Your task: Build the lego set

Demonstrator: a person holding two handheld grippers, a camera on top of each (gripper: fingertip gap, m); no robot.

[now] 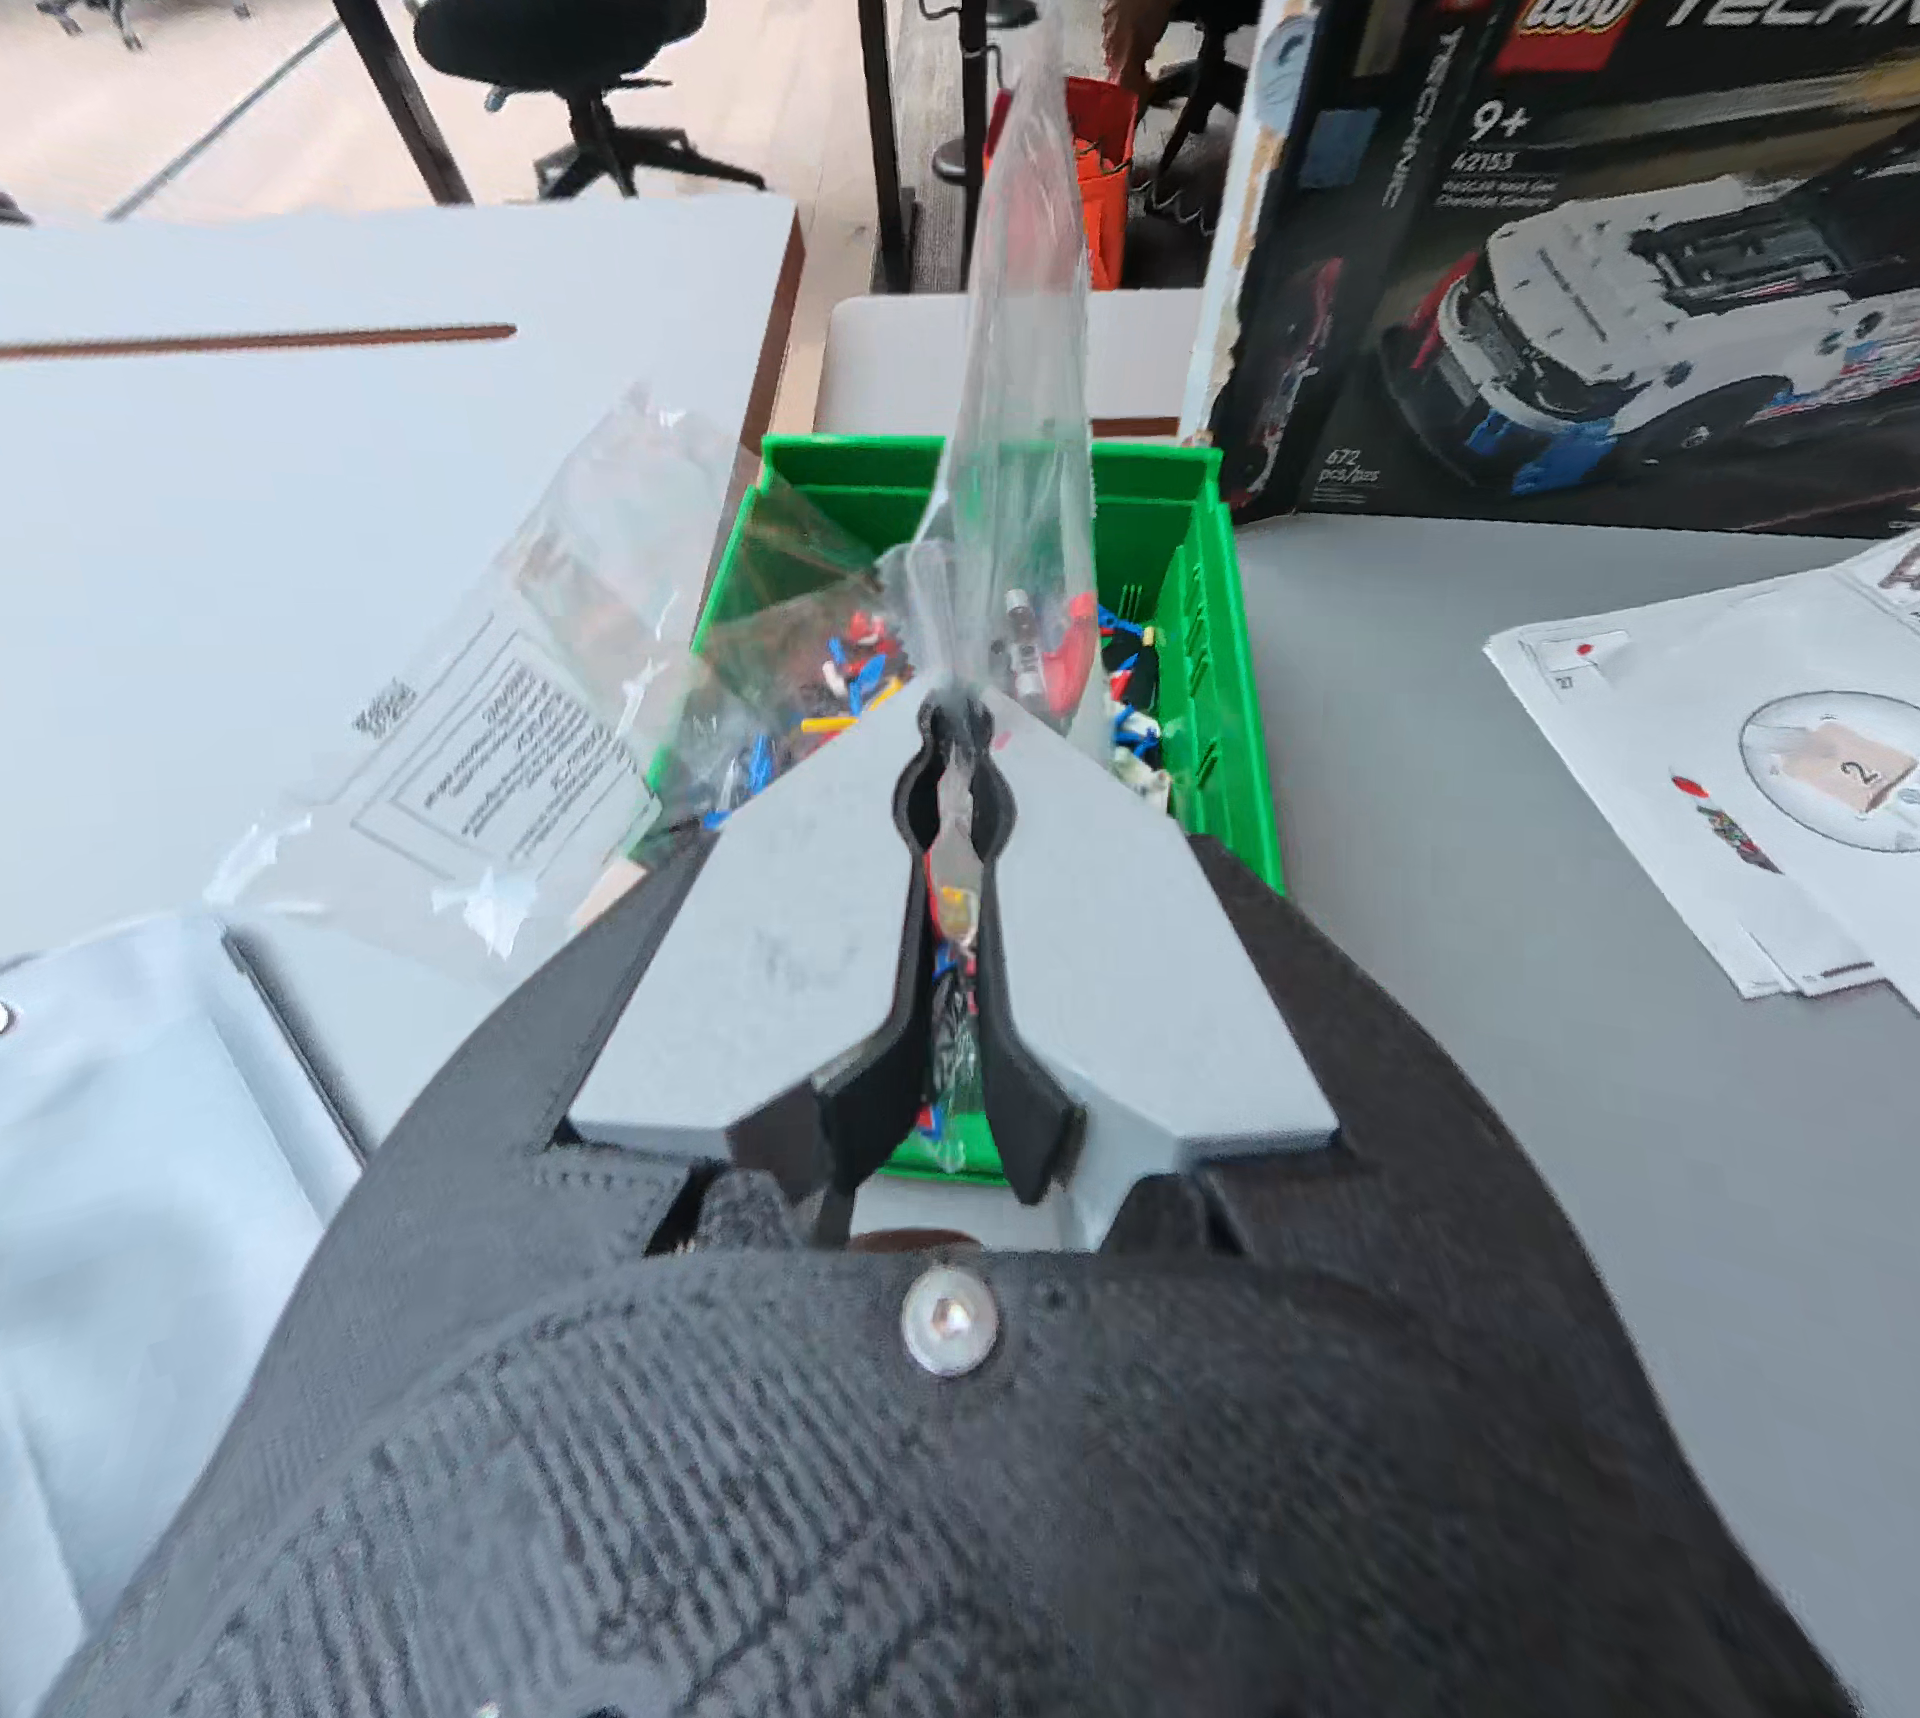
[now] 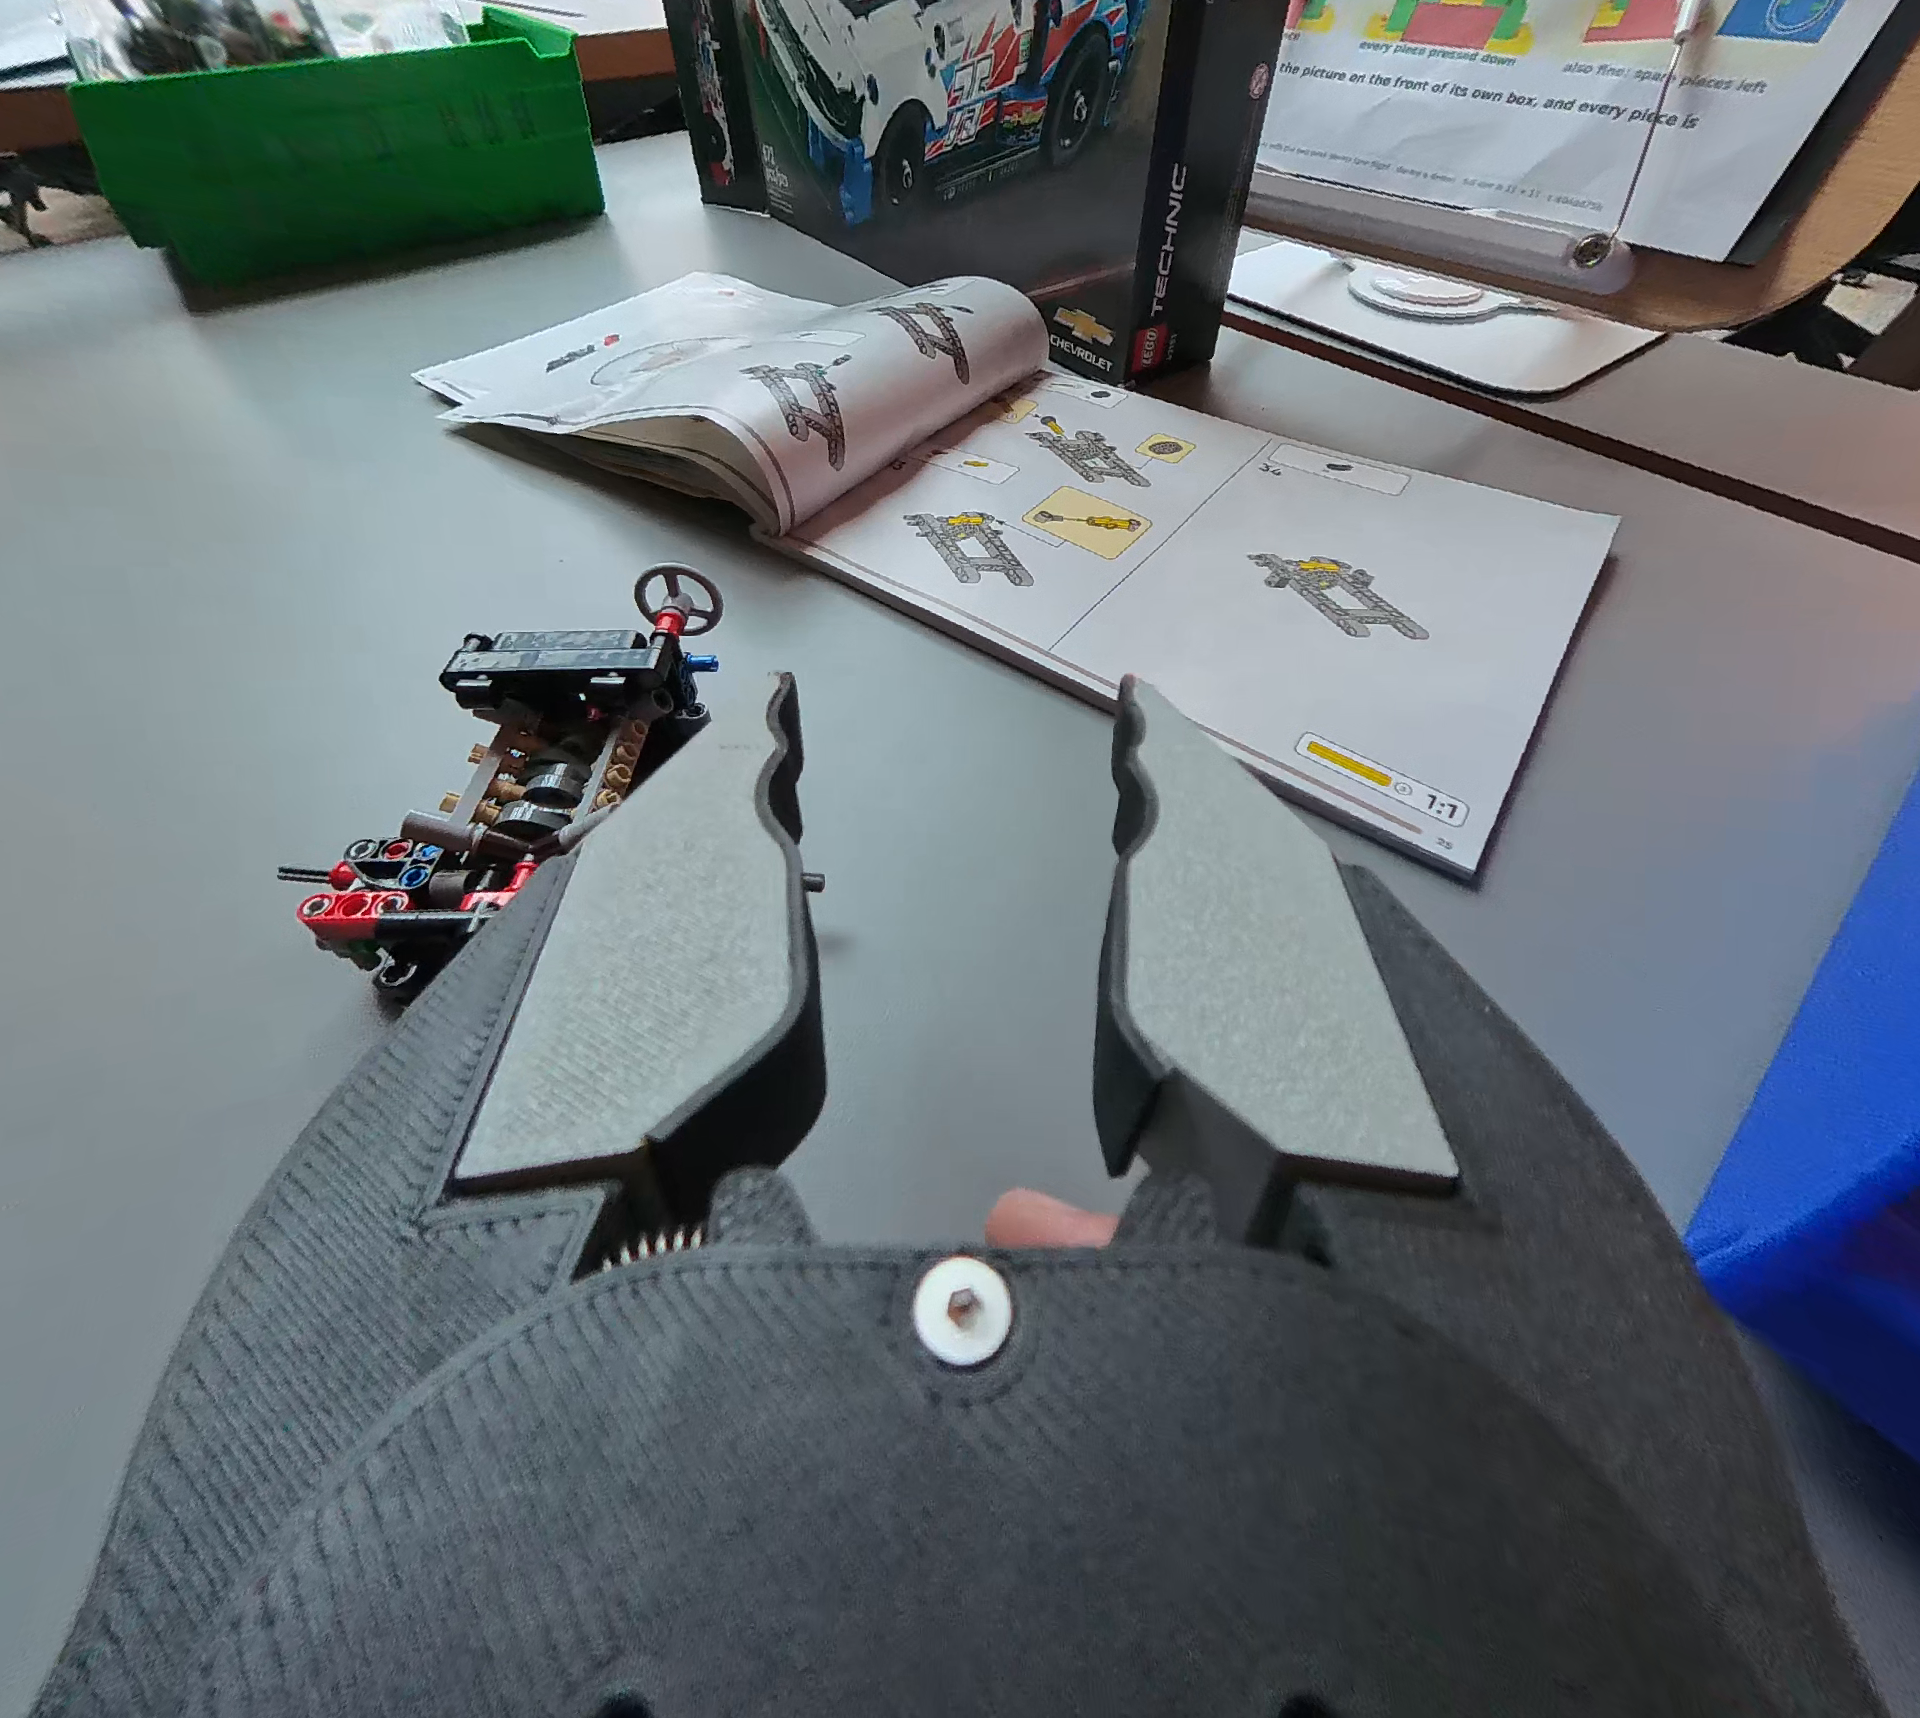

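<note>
A clear, crinkled plastic bag of small parts (image 1: 1023, 380) is pinched between the closed fingers of the left gripper (image 1: 954, 712) and is held upright above the green plastic bin (image 1: 1216, 629), in which loose coloured pieces lie just ahead of the tips. The right gripper (image 2: 951, 692) is held wide apart above the grey table (image 2: 208, 525), nothing being gripped. The partly built black-and-red chassis with a steering wheel (image 2: 520, 775) lies just left of its left finger; the open instruction booklet (image 2: 1195, 546) lies ahead, to the right.

Green bin (image 1: 1216, 629); grey table (image 2: 208, 525); blue bin (image 2: 1829, 1149).
</note>
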